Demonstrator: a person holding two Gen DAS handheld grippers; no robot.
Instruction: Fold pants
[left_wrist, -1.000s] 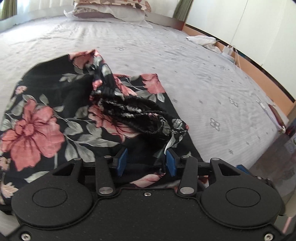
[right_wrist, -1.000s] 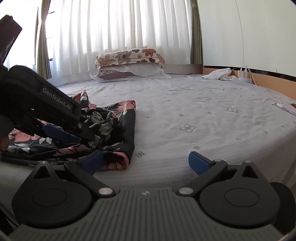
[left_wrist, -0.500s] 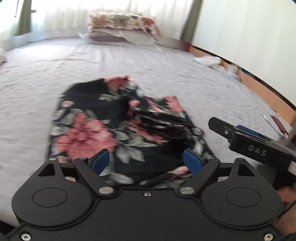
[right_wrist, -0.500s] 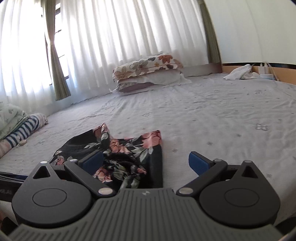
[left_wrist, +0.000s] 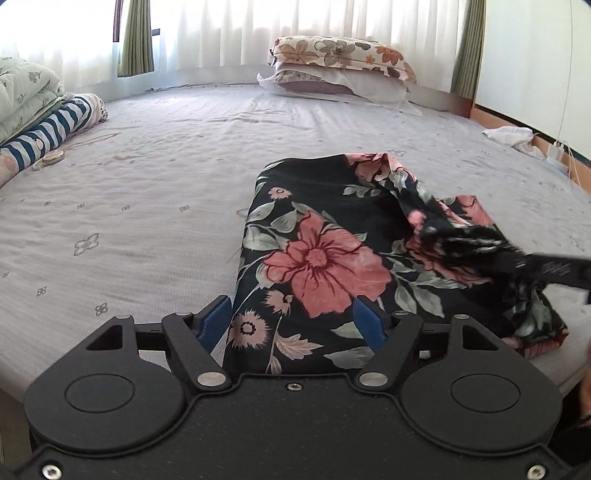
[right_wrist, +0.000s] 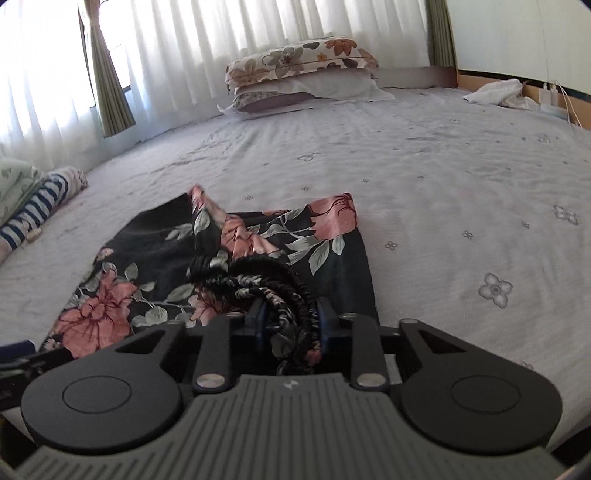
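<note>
At the near edge of the bed, the right gripper (right_wrist: 290, 321) has its jaws closing around the bunched, dark elastic waistband (right_wrist: 273, 288) of the floral pants (right_wrist: 155, 273), and the blue pads sit against the gathered cloth on both sides. The left gripper (left_wrist: 293, 321) stands beside it with its jaws closing too; they straddle the near left corner of the pants (left_wrist: 317, 258), with the left pad over the bare sheet and the right pad over the fabric, and neither presses on the cloth. The pants lie folded into a rough rectangle on the grey sheet (left_wrist: 129, 206), the long axis running from the near edge of the bed away toward the pillows (left_wrist: 340, 70), with the crumpled waistband at the near right end and a loose pink-flowered flap (right_wrist: 207, 206) raised at the far end. In the left wrist view the right gripper's dark finger (left_wrist: 546, 269) crosses the waistband from the right; it bears pale lettering, too blurred to read. Farther out, a striped bundle (left_wrist: 55, 125) and a pale green quilt (left_wrist: 22, 96) lie at the left edge of the bed, a white cloth (right_wrist: 495, 92) lies at the far right, and sheer curtains (right_wrist: 184, 48) hang behind the pillows.
</note>
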